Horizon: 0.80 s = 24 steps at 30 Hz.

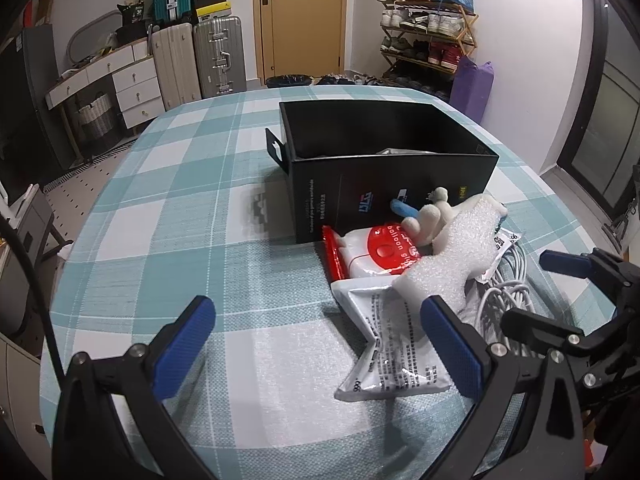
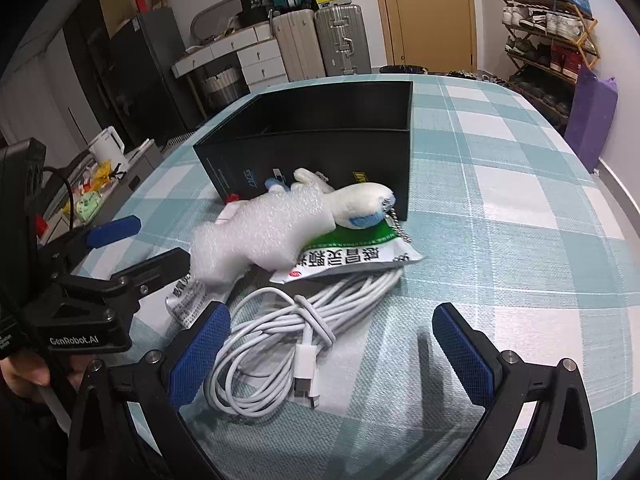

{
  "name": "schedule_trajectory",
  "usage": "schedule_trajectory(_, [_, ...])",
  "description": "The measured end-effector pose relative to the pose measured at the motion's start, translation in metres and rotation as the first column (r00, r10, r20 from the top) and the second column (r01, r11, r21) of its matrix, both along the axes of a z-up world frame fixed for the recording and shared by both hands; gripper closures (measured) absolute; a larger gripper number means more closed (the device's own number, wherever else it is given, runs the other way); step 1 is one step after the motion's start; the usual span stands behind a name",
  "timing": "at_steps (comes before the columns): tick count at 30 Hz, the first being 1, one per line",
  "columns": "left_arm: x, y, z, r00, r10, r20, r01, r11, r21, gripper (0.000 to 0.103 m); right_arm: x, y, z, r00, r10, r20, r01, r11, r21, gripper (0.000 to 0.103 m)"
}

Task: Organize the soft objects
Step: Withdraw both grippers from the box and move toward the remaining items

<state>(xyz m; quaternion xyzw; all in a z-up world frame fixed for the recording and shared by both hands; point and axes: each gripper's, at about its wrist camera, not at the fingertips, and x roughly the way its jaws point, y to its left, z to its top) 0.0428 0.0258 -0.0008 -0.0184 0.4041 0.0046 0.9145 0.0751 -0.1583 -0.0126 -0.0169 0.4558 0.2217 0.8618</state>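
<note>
The left gripper (image 1: pixel 318 346) has its blue pads spread wide and empty; its right pad sits just beside the foil sachet (image 1: pixel 394 354) and the low end of the white foam sheet (image 1: pixel 452 256), as if lining up on that corner of the pile. The right gripper (image 2: pixel 334 356) is likewise splayed and holds nothing, straddling the coiled white cable (image 2: pixel 288 336), whose plug end points back toward the camera.

Outward from there, the soft things lie heaped against the near wall of the black box (image 1: pixel 384 168): the foam draped over a plush keychain toy (image 2: pixel 360 202), a green medicine packet (image 2: pixel 360 256) under its head, and a red-and-white balloon package (image 1: pixel 384 248) tucked at the box's foot. Stacked this way, the top layers probably have to come off first. Something pale shows inside the box, though I cannot tell what.

The box top is open and unobstructed, so lifting over its near rim looks like the natural route. The checked tablecloth (image 1: pixel 180 208) lies bare to the left and right, giving room to swing; the two grippers sit close together over the pile, so they could crowd each other.
</note>
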Motion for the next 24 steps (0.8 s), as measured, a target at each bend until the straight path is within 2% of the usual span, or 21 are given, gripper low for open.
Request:
schedule_trajectory(9, [-0.002,-0.007,-0.002,0.999,-0.031,-0.014,0.031,0.999,-0.018,0.0,-0.003,-0.02,0.004,0.998,-0.032,0.045,0.036,0.996,-0.079,0.0])
schedule_trajectory(16, [-0.002,-0.012,-0.004,0.997,-0.068,-0.032,0.066,0.996,-0.055,0.0,-0.006,-0.018,0.002,0.999,-0.006,0.037,0.008,0.998,-0.056,0.0])
schedule_trajectory(24, [0.004,-0.017,-0.015,0.994,-0.077,-0.075,0.073,0.996,-0.047,0.0,-0.004,-0.008,-0.006,0.999,0.003,0.044,0.0,0.997,-0.071,0.001])
